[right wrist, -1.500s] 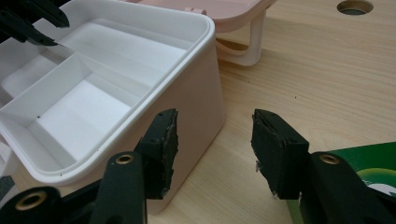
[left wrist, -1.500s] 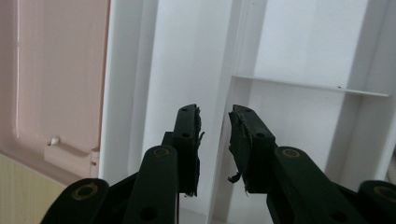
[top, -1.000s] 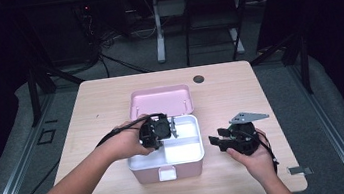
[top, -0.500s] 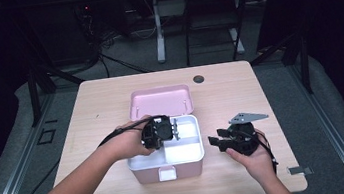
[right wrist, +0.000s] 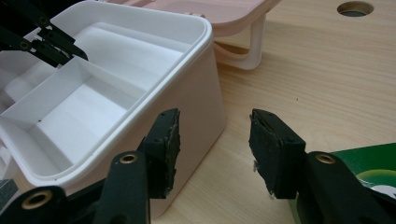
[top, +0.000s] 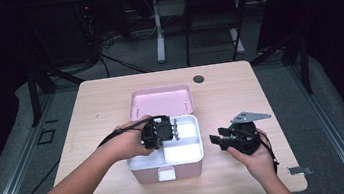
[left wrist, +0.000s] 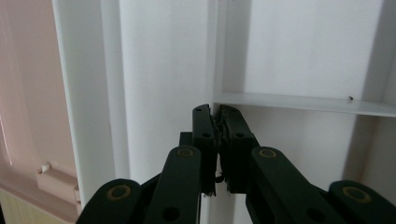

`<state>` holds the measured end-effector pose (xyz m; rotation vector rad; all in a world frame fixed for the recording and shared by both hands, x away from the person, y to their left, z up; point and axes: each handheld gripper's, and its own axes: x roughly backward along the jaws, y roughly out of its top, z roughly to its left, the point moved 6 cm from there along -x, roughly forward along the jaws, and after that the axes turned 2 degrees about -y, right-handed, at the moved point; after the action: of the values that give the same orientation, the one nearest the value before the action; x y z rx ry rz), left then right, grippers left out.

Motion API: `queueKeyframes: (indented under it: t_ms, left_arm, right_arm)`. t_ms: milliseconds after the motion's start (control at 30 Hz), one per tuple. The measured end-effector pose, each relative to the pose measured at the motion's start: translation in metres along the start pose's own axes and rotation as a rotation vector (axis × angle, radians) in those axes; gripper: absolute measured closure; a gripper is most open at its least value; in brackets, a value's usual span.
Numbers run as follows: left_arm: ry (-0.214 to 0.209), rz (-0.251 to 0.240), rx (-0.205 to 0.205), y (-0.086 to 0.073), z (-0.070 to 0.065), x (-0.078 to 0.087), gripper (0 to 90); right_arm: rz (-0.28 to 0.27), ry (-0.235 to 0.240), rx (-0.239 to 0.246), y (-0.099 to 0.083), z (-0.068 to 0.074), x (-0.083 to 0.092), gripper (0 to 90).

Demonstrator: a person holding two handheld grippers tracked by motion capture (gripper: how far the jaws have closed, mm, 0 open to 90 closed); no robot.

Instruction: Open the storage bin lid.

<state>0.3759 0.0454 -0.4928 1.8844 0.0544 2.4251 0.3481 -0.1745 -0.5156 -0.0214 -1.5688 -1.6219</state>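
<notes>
A pink box (top: 166, 167) stands open on the wooden table, its lid (top: 161, 102) lying back behind it. Inside sits a white divided tray (top: 183, 151). My left gripper (top: 174, 129) reaches into the box from the left. In the left gripper view its jaws (left wrist: 217, 112) have just been closing and pinch the tray's thin divider wall (left wrist: 214, 56) where two walls meet. My right gripper (top: 214, 141) rests to the right of the box, held low over the table. Its jaws (right wrist: 212, 135) stand open beside the box's corner (right wrist: 205, 93), with bare wood between them.
A round cable hole (top: 199, 79) lies in the table behind the lid. A small grey tag (top: 293, 171) lies near the front right edge. The table drops off to dark floor on all sides. A green surface (right wrist: 373, 163) shows under my right jaw.
</notes>
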Motion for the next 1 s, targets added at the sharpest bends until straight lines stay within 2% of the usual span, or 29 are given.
queueKeyframes:
  t_ms: [233,400,500,600,667,800,1000]
  left_arm:
    - [0.013,0.0,-0.005,-0.001,0.0,0.009,87.3]
    - [0.043,-0.031,0.0,-0.002,0.004,0.028,89.5]
    - [0.058,-0.043,0.016,-0.006,0.007,0.04,89.6]
    - [0.067,-0.055,0.05,-0.012,0.011,0.049,89.6]
    - [0.072,-0.066,0.084,-0.018,0.014,0.054,89.5]
    - [0.04,-0.071,0.179,-0.036,0.019,0.06,89.6]
    - [-0.015,-0.058,0.38,-0.071,0.026,0.058,89.6]
  right_arm:
    - [-0.011,-0.001,-0.006,0.001,-0.002,0.002,52.3]
    - [-0.018,-0.002,-0.01,0.002,-0.003,0.003,52.3]
    - [-0.019,-0.003,-0.01,0.002,-0.003,0.003,52.3]
    - [-0.017,-0.004,-0.01,0.002,-0.003,0.003,52.3]
    - [-0.019,-0.004,-0.01,0.002,-0.003,0.003,52.3]
    - [-0.019,-0.006,-0.012,0.002,-0.004,0.003,52.2]
    - [-0.016,-0.008,-0.011,0.002,-0.004,0.002,52.1]
